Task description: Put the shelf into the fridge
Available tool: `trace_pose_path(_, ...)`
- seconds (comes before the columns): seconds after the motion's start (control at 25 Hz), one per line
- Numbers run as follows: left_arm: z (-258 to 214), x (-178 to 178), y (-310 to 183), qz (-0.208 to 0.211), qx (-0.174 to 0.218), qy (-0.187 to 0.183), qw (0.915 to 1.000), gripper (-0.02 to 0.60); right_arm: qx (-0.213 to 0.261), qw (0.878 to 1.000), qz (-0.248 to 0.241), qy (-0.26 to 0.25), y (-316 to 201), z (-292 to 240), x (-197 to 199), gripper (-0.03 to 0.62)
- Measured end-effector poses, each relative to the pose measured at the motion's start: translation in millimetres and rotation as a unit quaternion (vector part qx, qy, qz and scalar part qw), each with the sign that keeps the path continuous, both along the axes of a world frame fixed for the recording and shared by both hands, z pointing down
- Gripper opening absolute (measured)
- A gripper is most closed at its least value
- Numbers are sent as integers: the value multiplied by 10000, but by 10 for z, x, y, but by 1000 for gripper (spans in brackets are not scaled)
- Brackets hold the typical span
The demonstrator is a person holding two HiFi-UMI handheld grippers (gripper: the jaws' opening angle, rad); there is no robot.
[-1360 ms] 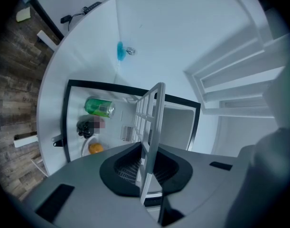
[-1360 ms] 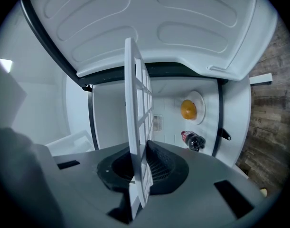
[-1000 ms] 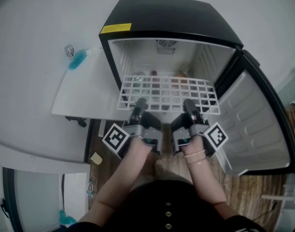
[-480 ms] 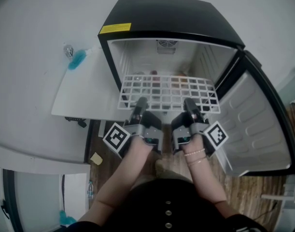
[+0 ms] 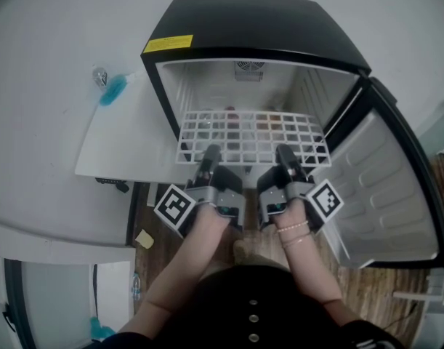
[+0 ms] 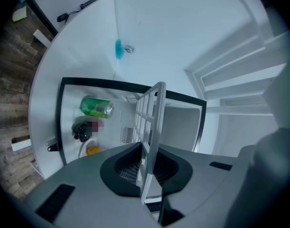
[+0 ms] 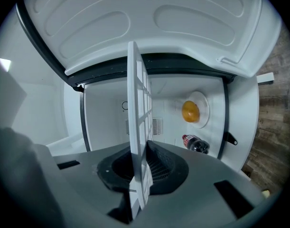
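Observation:
A white wire shelf (image 5: 252,137) lies level in the mouth of the open black mini fridge (image 5: 254,27), its far edge inside the white compartment. My left gripper (image 5: 209,155) is shut on the shelf's near edge at the left. My right gripper (image 5: 287,155) is shut on the near edge at the right. In the left gripper view the shelf (image 6: 151,127) runs edge-on between the jaws; the right gripper view shows the shelf (image 7: 137,141) the same way.
The fridge door (image 5: 385,187) hangs open at the right. Under the shelf lie a green can (image 6: 95,107), an orange (image 7: 190,111) on a white plate and a dark bottle (image 7: 196,144). A white panel (image 5: 127,133) flanks the fridge on the left. Wooden floor (image 5: 367,289) below.
Both grippers have pushed the shelf slightly farther into the fridge; its far edge now sits a little deeper. The grip on the shelf is unchanged.

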State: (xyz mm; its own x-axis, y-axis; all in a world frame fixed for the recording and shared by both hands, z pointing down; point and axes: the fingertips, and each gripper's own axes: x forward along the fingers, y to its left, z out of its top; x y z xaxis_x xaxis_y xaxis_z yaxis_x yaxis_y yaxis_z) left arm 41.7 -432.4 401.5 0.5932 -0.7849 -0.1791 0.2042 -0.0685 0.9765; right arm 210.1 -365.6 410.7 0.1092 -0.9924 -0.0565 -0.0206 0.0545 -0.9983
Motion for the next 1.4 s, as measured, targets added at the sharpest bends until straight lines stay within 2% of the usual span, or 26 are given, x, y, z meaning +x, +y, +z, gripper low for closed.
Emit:
trace_pose_path(0.16,5,-46,93,30,41,10,10000,34,49,10000,46,12,101,-2,-46,35)
trace_pose_path(0.64,47,178,-402,-31,-50,-6,10000,34,-43,10000,35,-45,-419,50,191,35)
trace_pose_path(1.4,76,216,-512,-68,-64,93,9999,34,-48,10000,1,22,-530,69,227,35)
